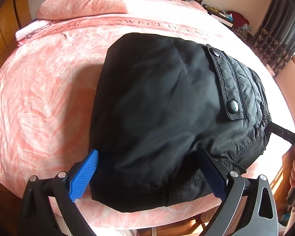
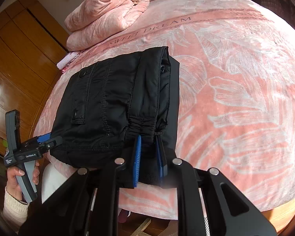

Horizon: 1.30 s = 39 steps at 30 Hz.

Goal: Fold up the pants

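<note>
The black pants (image 1: 163, 108) lie folded in a compact bundle on the pink bed blanket, a snap pocket flap (image 1: 226, 86) on top. My left gripper (image 1: 147, 173) is open, its blue pads either side of the bundle's near edge. In the right wrist view the pants (image 2: 112, 102) show the elastic waistband at the near end. My right gripper (image 2: 149, 157) is shut on the waistband folds (image 2: 145, 129). The left gripper (image 2: 43, 141) also shows there at the bundle's left corner, and the right gripper's arm (image 1: 285, 135) shows in the left wrist view.
The pink blanket (image 2: 236, 98) covers the bed, with "SWEET DREAM" lettering. A folded pink quilt (image 2: 108, 13) lies at the far end beyond the pants. Wooden wardrobe doors (image 2: 19, 59) stand left of the bed. A cluttered nightstand (image 1: 226, 15) and curtains are at the far right.
</note>
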Each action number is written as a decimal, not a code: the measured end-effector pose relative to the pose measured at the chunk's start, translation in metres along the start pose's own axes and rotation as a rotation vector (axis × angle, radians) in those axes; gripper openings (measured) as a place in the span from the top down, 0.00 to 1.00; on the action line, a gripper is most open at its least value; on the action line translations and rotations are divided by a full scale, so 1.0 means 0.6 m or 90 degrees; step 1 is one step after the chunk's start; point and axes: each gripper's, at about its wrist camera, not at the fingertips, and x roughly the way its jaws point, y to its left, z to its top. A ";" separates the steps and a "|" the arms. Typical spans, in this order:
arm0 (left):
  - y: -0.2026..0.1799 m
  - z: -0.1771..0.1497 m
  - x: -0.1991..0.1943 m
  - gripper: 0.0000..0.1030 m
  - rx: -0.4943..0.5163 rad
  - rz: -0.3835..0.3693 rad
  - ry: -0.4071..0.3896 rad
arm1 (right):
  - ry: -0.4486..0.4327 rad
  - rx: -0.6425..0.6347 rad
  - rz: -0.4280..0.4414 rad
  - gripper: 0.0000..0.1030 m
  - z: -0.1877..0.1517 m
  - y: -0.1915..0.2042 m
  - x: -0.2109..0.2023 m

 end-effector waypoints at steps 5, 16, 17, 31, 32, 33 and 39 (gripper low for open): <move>0.028 0.006 -0.017 0.04 -0.024 -0.027 0.004 | -0.018 -0.024 -0.017 0.65 0.003 0.014 -0.029; 0.137 0.001 -0.021 0.04 -0.129 -0.114 0.032 | -0.020 0.086 0.080 0.50 0.000 -0.028 -0.033; 0.146 0.001 -0.019 0.04 -0.138 -0.127 0.031 | -0.015 0.087 0.083 0.49 0.000 -0.028 -0.030; 0.178 0.018 0.078 0.03 -0.195 -0.283 0.109 | 0.039 0.160 0.165 0.28 0.000 -0.074 0.021; 0.178 0.018 0.084 0.03 -0.198 -0.296 0.112 | 0.043 0.167 0.170 0.28 -0.001 -0.077 0.025; 0.175 0.019 0.089 0.04 -0.199 -0.312 0.114 | 0.047 0.173 0.176 0.28 -0.001 -0.081 0.030; 0.157 0.027 0.129 0.04 -0.195 -0.380 0.135 | 0.070 0.210 0.230 0.25 -0.003 -0.098 0.055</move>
